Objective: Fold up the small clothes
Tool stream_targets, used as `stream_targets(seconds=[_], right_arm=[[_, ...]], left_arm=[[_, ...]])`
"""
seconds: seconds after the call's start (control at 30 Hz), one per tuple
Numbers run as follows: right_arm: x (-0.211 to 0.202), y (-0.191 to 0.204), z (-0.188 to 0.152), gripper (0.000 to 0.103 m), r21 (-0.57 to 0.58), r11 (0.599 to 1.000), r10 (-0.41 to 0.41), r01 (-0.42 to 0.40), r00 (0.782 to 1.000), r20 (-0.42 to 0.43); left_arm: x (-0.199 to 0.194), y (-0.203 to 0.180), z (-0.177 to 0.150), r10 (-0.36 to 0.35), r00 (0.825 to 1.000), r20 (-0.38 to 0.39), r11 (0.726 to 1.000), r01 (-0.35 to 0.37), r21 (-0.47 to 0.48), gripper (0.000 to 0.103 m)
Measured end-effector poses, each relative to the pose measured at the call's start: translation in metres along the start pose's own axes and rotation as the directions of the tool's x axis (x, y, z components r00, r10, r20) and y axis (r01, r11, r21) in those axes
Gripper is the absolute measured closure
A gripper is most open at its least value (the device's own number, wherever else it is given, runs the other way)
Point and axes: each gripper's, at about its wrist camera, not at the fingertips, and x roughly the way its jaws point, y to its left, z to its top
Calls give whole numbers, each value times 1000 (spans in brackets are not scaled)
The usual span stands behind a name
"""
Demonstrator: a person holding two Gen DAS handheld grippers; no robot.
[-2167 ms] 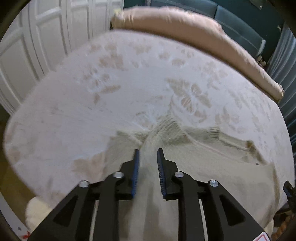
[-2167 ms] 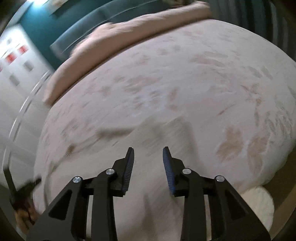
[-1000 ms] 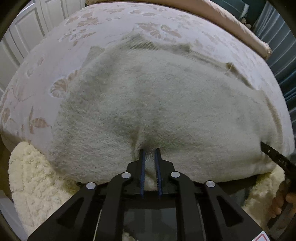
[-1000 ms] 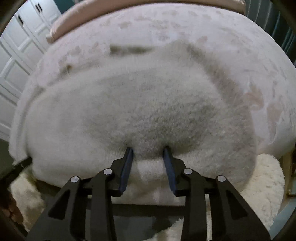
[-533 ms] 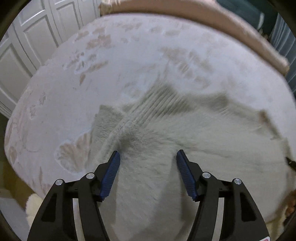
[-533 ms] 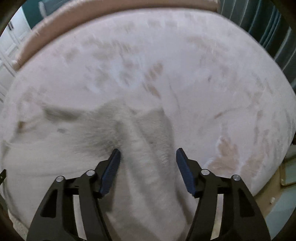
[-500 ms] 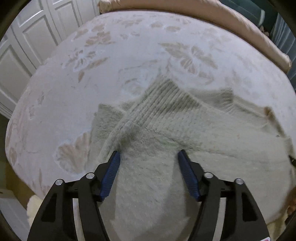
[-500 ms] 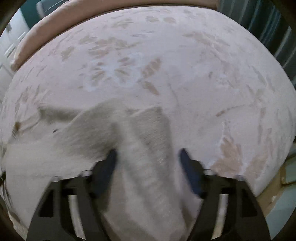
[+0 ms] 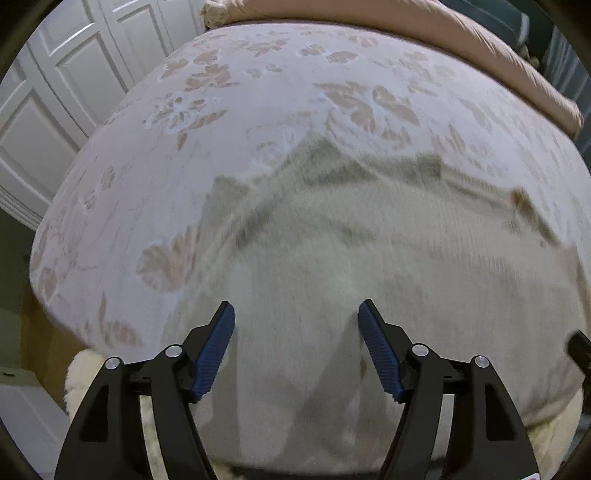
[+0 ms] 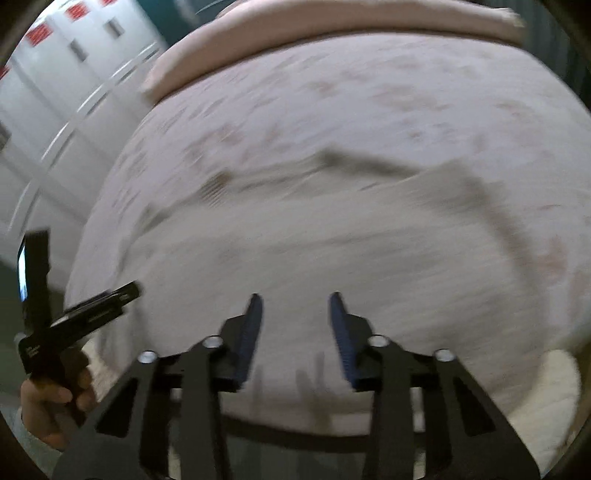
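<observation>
A cream knit sweater (image 9: pixel 351 258) lies spread over the near part of the bed, its ribbed edges toward the far side. My left gripper (image 9: pixel 295 306) hovers over its near part with jaws wide and still opening, pads off the knit. The right wrist view is blurred by motion. There the sweater (image 10: pixel 314 240) fills the middle, and my right gripper (image 10: pixel 294 299) is above its near edge. Its jaws are closing, a gap stays between them, and no cloth is pinched. The left gripper (image 10: pixel 99 306) shows at the left, held by a hand (image 10: pixel 48 406).
A floral bedspread (image 9: pixel 258 92) covers the bed, with a folded pink duvet (image 9: pixel 406 29) along its far edge. White panelled doors (image 9: pixel 55 92) stand to the left. A fluffy cream rug (image 9: pixel 85 376) lies on the floor below the bed's near edge.
A second ago both grippers pinched the sweater's near edge. Both have let go and opened. The right jaws have since narrowed, and its view has swung over the sweater.
</observation>
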Motion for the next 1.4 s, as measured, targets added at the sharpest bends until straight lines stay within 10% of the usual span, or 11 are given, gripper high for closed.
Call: stream_targets(seconds=[0.57,1.2,1.3,1.4], right_arm=[[72,42,6,83,-74,990,-134,122,974,-182],[61,38,20,81,-53,995,-90,82,982,-165],[23,5,30,52,17,995,-97,97,995,-38],[4,-42,41,52,123,985,-118,119,993,-16]], left_arm=[[-12,44,-41,5,998,-57,999,-7,-46,25],[16,96,-51,-206,974,-98,935,166,-312,17],[-6,98,-42,-197,980,-14,942,185,-281,17],[-7,93,-28,-160,987,2,961,156,-227,17]])
